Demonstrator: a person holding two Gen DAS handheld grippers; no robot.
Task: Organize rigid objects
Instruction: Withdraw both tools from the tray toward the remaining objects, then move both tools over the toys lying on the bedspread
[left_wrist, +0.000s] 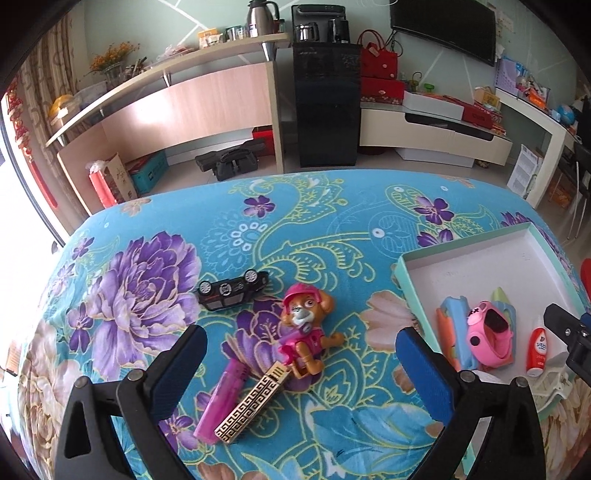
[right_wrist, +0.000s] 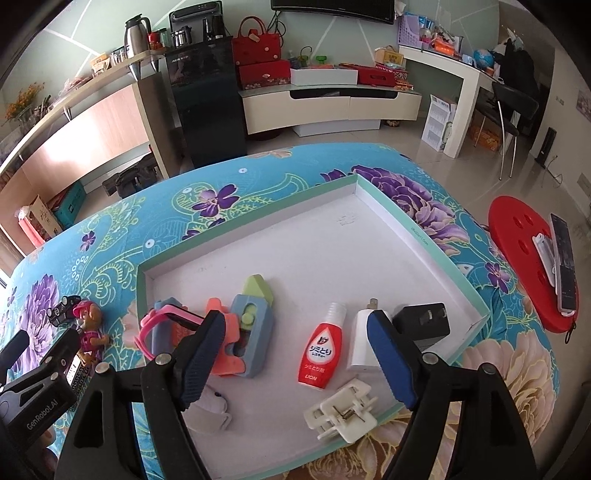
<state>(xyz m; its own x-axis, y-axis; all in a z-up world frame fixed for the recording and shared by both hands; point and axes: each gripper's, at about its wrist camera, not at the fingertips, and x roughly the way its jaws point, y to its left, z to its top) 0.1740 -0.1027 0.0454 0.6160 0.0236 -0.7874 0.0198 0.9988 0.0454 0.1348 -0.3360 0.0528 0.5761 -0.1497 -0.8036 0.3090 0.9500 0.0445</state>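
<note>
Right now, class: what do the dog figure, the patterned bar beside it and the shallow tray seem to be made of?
Dog figure: likely moulded plastic, glossy, with solid painted colours.
Patterned bar: possibly metal, its gold fretwork over black catching light; plated plastic cannot be ruled out.
Shallow tray: probably cardboard, with a matte white inside, thin folded walls and a mint outer face.

Tiled floor (right_wrist: 424, 155), wall television (left_wrist: 443, 26), black cabinet (left_wrist: 327, 103)

White charger (right_wrist: 364, 341) (partly behind a jaw); watch (right_wrist: 162, 325) half-hidden.
</note>
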